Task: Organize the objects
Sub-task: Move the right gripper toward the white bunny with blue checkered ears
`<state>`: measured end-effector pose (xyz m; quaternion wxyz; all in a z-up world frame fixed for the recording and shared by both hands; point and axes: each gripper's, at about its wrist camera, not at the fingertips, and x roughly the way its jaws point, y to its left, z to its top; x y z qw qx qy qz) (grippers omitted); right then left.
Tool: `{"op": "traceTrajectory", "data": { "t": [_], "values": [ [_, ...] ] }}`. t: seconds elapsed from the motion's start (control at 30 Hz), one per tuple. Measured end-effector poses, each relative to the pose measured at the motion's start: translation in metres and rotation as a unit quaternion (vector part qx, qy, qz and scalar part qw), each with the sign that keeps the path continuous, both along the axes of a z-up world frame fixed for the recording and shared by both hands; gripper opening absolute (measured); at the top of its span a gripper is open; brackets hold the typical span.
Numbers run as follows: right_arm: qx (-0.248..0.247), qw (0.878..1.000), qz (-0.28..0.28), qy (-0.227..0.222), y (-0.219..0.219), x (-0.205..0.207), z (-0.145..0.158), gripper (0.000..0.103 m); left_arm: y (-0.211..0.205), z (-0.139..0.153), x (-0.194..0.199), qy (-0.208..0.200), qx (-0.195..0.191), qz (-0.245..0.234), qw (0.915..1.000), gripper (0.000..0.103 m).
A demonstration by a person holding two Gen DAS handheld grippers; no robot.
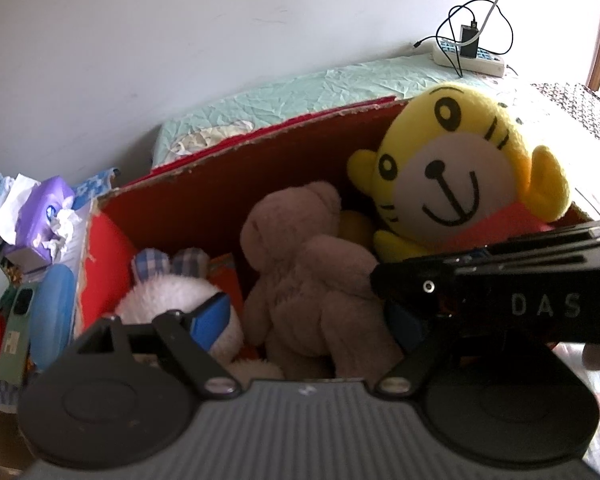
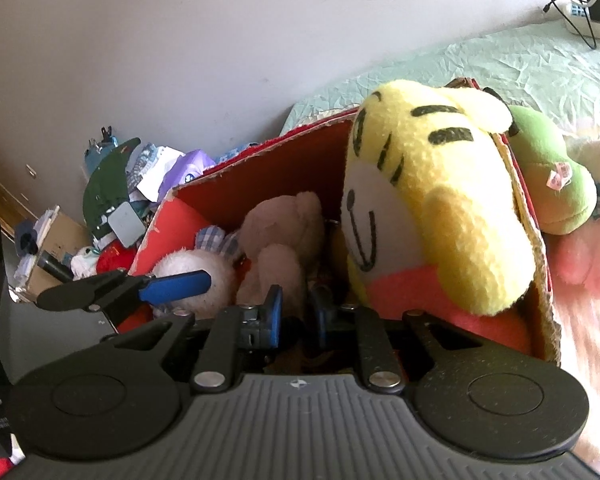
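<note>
Three plush toys are seen inside the red box (image 1: 220,192), which is placed on a bed with a pale green sheet (image 1: 300,84). The tiger (image 1: 452,176) is the biggest; it is leaned upright against the right wall of the box, with the face turned to the grippers. The bear (image 1: 308,264) is laid in the middle with its long axis going from the near edge up toward the far wall. The rabbit (image 1: 172,300) is pressed into the near left corner. One green plush (image 2: 548,176) is left outside, just beside the right wall, so the sorting is judged not finished.

The left gripper (image 1: 308,320) is held wide apart over the near edge, and the bear lies straight ahead between its fingers; no contact of the pads is seen. The right gripper (image 2: 297,316) is brought nearly together, low at the near edge just beside the bear. Whether fabric is pinched there cannot be told. For the green plush, the right hand is judged the nearer one.

Only "DAS" (image 1: 546,306) can be read, on the side of the right gripper. The small tag (image 2: 560,178) on the green plush is too small to be read.
</note>
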<state>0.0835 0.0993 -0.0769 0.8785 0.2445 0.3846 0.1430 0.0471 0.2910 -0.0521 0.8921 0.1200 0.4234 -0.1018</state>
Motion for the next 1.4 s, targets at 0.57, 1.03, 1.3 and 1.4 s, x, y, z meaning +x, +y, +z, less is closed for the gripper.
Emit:
{"op": "traceTrajectory", "data": {
  "t": [0.57,1.03,1.3,1.4],
  "values": [
    [0.010,1.000,0.004,0.004,-0.003,-0.003,0.004,0.022,-0.002,0.001,-0.001,0.002,0.006,0.012,0.9999,0.087],
    [0.011,1.000,-0.007,-0.014,-0.008,-0.020,0.017,0.031,-0.001,0.016,-0.012,-0.015,0.011,0.032,0.9993,0.088],
    [0.002,0.999,-0.012,-0.030,-0.005,-0.032,0.029,0.032,-0.008,0.030,-0.026,-0.041,0.021,0.045,0.9979,0.089],
    [-0.009,0.999,-0.019,-0.035,-0.003,-0.037,0.033,0.032,-0.009,0.033,-0.030,-0.043,0.020,0.049,0.9977,0.091]
  ]
}}
